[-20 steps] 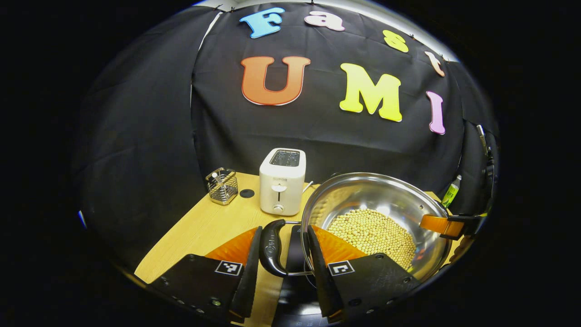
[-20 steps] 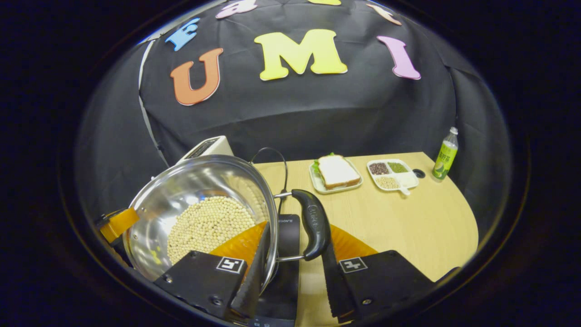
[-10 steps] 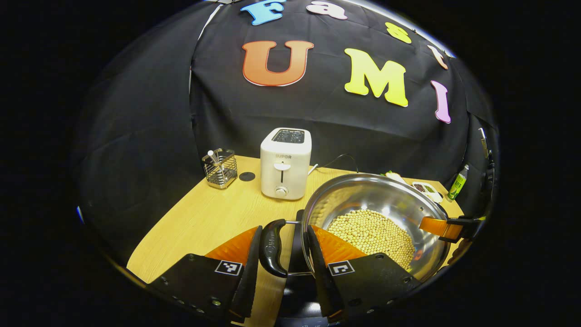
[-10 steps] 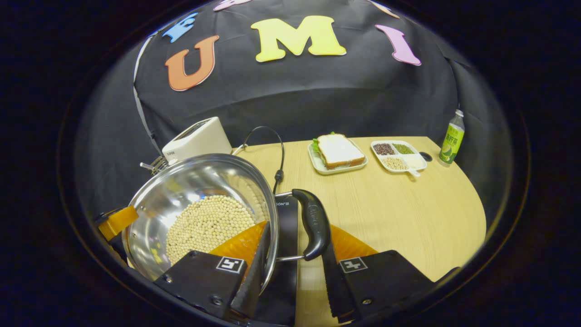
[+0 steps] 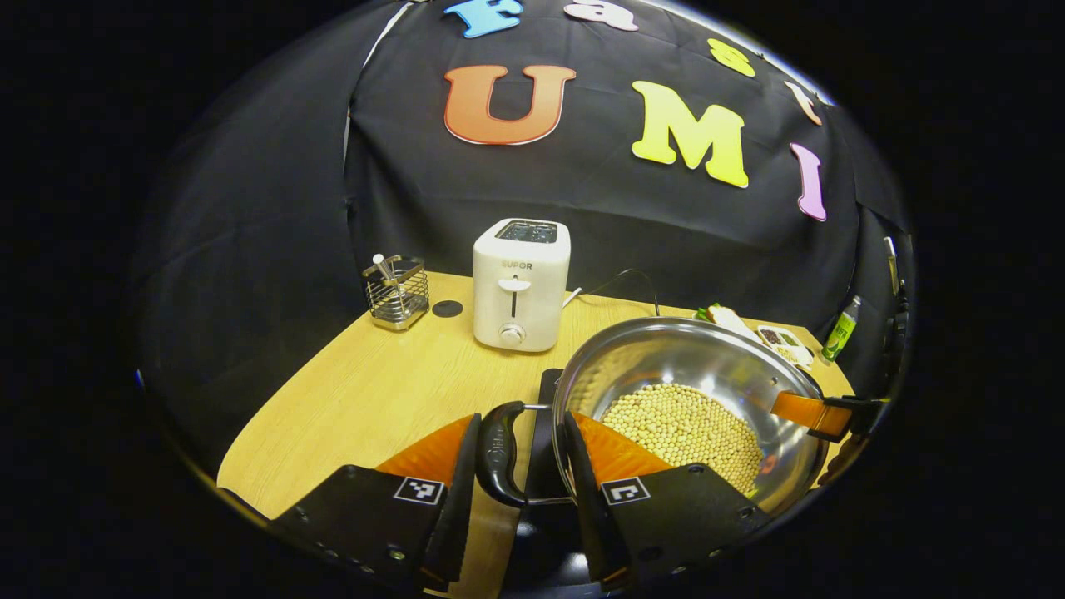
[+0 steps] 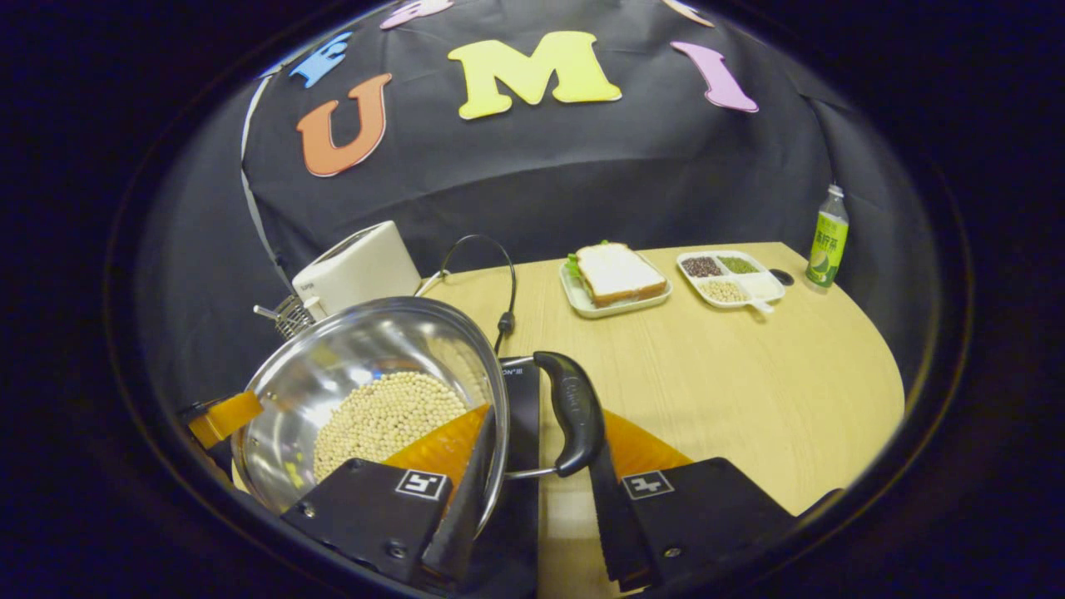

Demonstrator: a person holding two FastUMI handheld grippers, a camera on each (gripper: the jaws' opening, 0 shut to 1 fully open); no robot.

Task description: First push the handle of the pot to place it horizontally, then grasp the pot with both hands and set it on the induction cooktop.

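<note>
Pot (image 5: 691, 391) of soybeans (image 5: 678, 428) sits between our two grippers, over the black induction cooktop (image 5: 541, 433) on the worktop (image 5: 366, 408). Our left hand-held gripper (image 5: 516, 491) straddles one black side handle (image 5: 497, 453) and the rim; our right hand-held gripper (image 6: 537, 491) does likewise at the other handle (image 6: 572, 412). We cannot tell whether the fingers press. Farther off stand a toaster (image 5: 520, 283), a wire caddy (image 5: 397, 291), a plated sandwich (image 6: 617, 274), a divided tray of beans (image 6: 730, 279) and a bottle (image 6: 824, 241).
</note>
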